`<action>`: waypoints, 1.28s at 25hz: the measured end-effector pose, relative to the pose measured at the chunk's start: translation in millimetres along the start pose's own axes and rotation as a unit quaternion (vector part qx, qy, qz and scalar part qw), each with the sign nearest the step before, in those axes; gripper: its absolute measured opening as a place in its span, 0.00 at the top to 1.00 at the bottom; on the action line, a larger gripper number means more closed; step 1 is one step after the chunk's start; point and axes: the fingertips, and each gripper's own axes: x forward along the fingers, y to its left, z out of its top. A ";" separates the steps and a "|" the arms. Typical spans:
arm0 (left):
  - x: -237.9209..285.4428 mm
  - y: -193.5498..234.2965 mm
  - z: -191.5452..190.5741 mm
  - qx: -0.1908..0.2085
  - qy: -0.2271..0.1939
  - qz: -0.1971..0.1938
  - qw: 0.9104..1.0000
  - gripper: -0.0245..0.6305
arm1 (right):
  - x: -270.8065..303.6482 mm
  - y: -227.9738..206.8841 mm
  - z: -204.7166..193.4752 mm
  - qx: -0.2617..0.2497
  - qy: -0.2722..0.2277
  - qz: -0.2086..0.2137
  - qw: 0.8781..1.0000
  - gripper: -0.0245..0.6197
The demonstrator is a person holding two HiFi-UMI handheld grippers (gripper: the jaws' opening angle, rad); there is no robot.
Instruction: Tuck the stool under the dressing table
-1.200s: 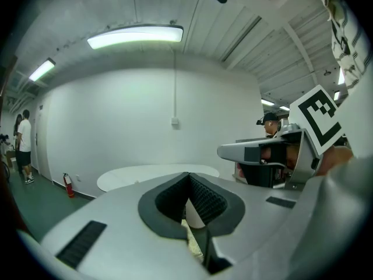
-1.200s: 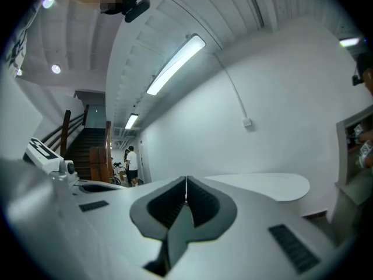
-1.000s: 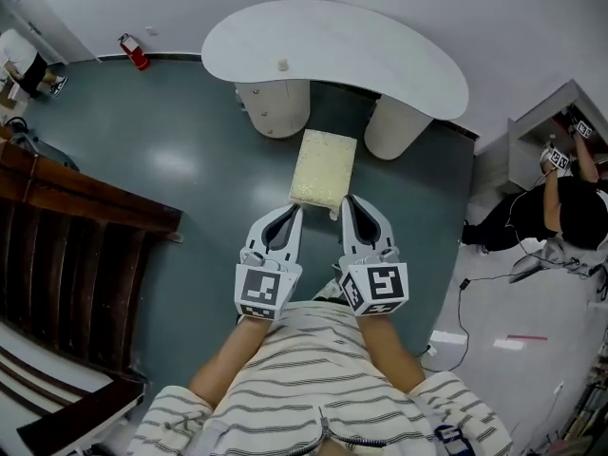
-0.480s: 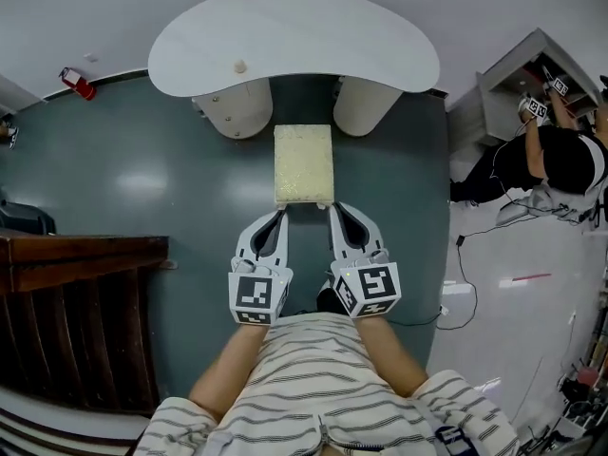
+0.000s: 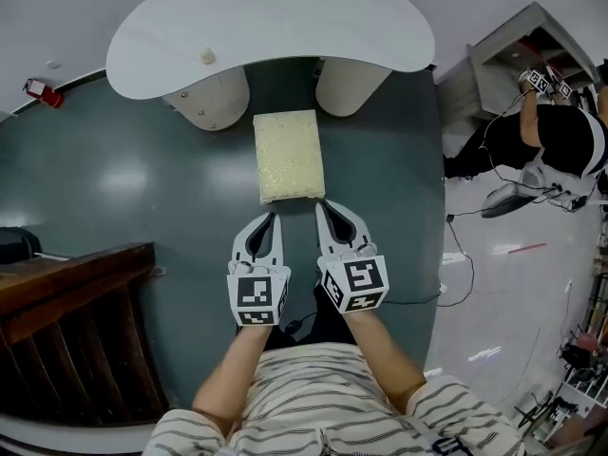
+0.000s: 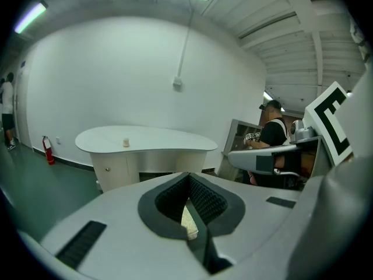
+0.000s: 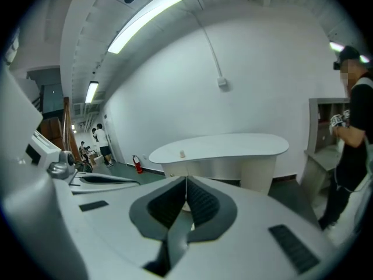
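The stool (image 5: 287,155), with a cream padded seat, stands on the teal floor, its far end between the two round pedestals of the white kidney-shaped dressing table (image 5: 275,17). My left gripper (image 5: 268,217) and right gripper (image 5: 323,205) are side by side at the stool's near edge, both shut with nothing held. The right tip touches the near edge; the left sits just short of it. In the left gripper view the left gripper (image 6: 188,177) shows a sliver of the stool (image 6: 187,219) through its hollow, with the table (image 6: 145,139) ahead. The right gripper (image 7: 186,182) faces the table (image 7: 221,144).
A small white knob-like object (image 5: 207,56) sits on the tabletop. Dark wooden furniture (image 5: 66,340) stands at the left, and a red fire extinguisher (image 5: 38,90) by the wall. At the right, a person (image 5: 560,141) works at a grey cabinet (image 5: 503,55); cables (image 5: 475,217) lie on the floor.
The stool has straightened and slid toward the table, its far end now between the pedestals. Both grippers have followed it forward, still shut.
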 end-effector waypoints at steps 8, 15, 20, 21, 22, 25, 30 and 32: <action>57.5 6.5 -59.6 -0.017 0.035 -0.003 0.999 0.95 | 44.5 -30.7 -67.1 0.026 0.046 -0.018 0.998 0.94; 97.3 23.3 -119.0 -0.034 0.058 0.006 0.998 0.95 | 89.3 -54.8 -129.7 0.037 0.073 -0.031 0.996 0.94; 125.5 37.3 -165.2 -0.046 0.080 0.019 0.996 0.95 | 119.0 -69.2 -177.9 0.043 0.099 -0.033 0.994 0.94; 130.8 40.0 -174.3 -0.048 0.084 0.021 0.995 0.95 | 124.1 -72.1 -187.2 0.046 0.104 -0.034 0.993 0.94; 135.5 42.3 -183.9 -0.050 0.088 0.022 0.995 0.95 | 128.4 -74.8 -196.5 0.050 0.107 -0.036 0.992 0.94; 146.4 49.2 -214.2 -0.056 0.103 0.024 0.993 0.95 | 138.2 -82.2 -225.4 0.055 0.117 -0.043 0.991 0.94; 162.5 63.2 -253.8 -0.065 0.116 0.039 0.990 0.95 | 157.0 -94.3 -267.3 0.062 0.129 -0.045 0.989 0.94; 170.9 68.6 -269.5 -0.065 0.122 0.043 0.989 0.95 | 166.0 -97.4 -280.9 0.064 0.133 -0.047 0.988 0.94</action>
